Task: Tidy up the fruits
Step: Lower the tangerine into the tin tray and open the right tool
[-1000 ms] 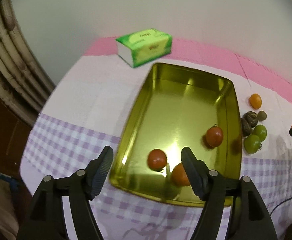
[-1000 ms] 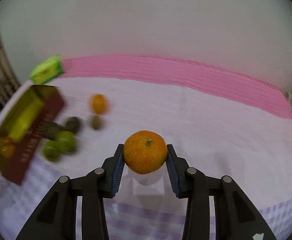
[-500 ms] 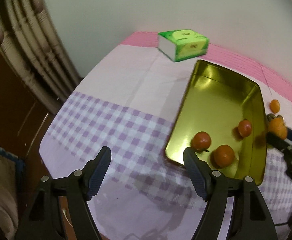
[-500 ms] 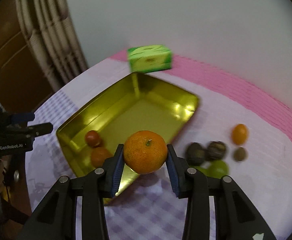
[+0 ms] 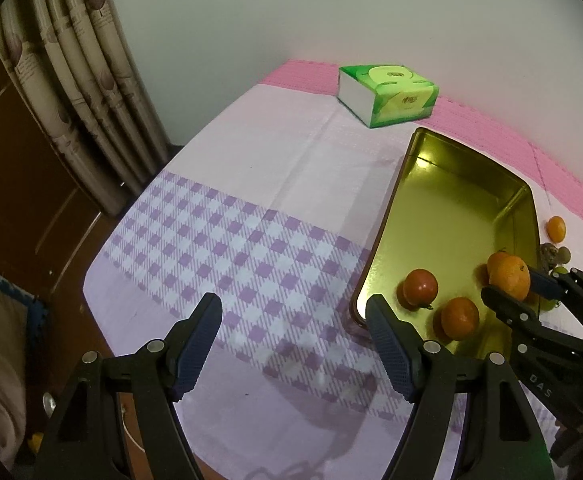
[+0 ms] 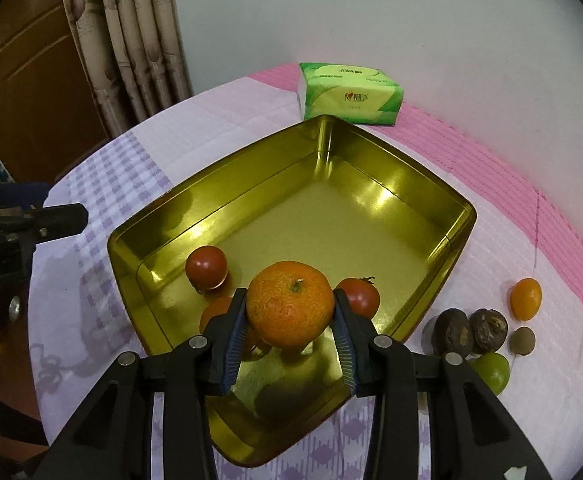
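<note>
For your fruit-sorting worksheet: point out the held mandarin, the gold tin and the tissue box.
mandarin (image 6: 290,305): right wrist view, middle of its peel.
gold tin (image 6: 375,222): right wrist view, bare floor.
tissue box (image 6: 351,98): right wrist view, front face.

White letters "DAS" stand on the black body of the right gripper in the left wrist view, the cut-off letters "oot.AI" show on the left gripper in the right wrist view, and the tissue box bears a small red logo too blurred to read.
</note>
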{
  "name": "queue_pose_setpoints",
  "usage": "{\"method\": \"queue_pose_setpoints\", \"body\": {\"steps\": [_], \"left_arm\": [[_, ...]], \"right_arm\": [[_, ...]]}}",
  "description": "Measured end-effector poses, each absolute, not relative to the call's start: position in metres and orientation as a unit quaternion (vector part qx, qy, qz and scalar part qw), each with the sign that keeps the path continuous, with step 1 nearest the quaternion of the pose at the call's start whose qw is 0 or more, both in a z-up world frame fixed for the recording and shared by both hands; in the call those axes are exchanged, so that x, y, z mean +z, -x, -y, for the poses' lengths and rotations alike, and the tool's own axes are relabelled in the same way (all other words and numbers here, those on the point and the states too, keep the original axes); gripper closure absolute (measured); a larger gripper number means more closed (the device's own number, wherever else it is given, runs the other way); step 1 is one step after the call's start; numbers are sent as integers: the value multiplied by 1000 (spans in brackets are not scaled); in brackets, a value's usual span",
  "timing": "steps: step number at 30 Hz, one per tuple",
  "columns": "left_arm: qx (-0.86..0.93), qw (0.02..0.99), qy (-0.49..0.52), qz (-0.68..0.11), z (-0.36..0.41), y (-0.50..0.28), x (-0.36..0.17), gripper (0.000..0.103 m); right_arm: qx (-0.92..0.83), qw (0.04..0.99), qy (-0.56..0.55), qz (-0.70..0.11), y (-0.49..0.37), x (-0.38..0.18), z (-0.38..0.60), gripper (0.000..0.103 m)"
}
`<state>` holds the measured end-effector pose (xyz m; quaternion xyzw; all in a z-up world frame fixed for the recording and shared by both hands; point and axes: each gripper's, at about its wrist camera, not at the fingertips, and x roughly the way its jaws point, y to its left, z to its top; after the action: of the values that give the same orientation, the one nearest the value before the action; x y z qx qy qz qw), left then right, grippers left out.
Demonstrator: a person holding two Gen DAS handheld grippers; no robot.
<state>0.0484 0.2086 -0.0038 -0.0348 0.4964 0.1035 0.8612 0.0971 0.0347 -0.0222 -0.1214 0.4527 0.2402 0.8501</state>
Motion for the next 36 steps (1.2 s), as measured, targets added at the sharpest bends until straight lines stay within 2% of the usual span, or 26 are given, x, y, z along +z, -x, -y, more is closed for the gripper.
{"method": "queue_pose_setpoints", "body": {"steps": [26, 27, 29, 36], "left_arm": [[99, 859, 32, -501, -205, -49, -8, 28], [99, 859, 32, -501, -205, -49, -8, 28], [97, 859, 30, -502, -205, -50, -9, 28], [96, 859, 27, -503, -204, -51, -12, 28]], "right_arm": [[221, 850, 114, -465, -101, -32, -34, 64], [221, 852, 111, -462, -101, -29, -33, 63], [223, 858, 100, -451, -98, -20, -29, 54], [208, 881, 64, -421, -90, 10, 1, 54]]}}
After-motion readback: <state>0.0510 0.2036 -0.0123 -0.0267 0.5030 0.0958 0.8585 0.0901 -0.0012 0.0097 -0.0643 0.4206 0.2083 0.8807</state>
